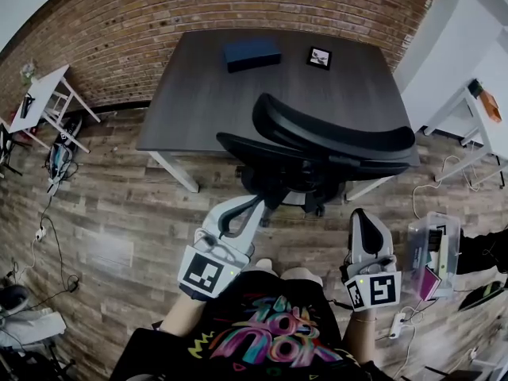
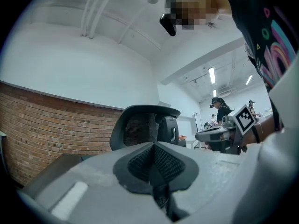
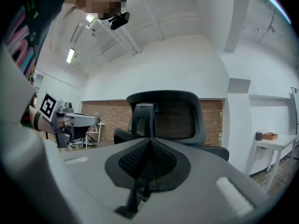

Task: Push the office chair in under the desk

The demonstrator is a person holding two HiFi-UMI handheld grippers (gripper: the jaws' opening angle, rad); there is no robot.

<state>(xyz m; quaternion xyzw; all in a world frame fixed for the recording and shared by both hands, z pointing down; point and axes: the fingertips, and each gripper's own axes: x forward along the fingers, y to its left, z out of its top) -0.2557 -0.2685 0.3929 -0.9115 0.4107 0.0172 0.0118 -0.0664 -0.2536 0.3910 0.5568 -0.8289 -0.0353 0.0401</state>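
Closest to me, the person stands on the wooden floor (image 1: 119, 236) with a tool in each hand, both held out in front at about waist height. The left tool (image 1: 252, 206) has its jaws pressed together with nothing between them. The right tool (image 1: 361, 217) is the same, closed up and empty. Each tool's own camera shows the ribbed pads meeting in a tight seam.

Just beyond the tips is the office chair (image 1: 333, 145). It stands between the person and the near edge of the tabletop (image 1: 198, 86), with the back of its backrest turned toward the person. The backrest's long curve runs left to right and is a little skewed, so its left end sits closer to the tabletop than its right end. From above, its top overlaps the near edge. The wheeled base looks to be out on the floor, though I can't tell how far under it reaches.

Neither tool touches the chair. It lies straight ahead of both, with the left tool aimed at the middle of the back and the right tool below the backrest's right end. I'd say the left is slightly nearer. A closed-jaw push would go directly away from the person.

Farther off, a blue box (image 1: 251, 54) and a small framed picture (image 1: 319, 57) rest near the tabletop's far edge, in front of the brick wall (image 1: 119, 30).
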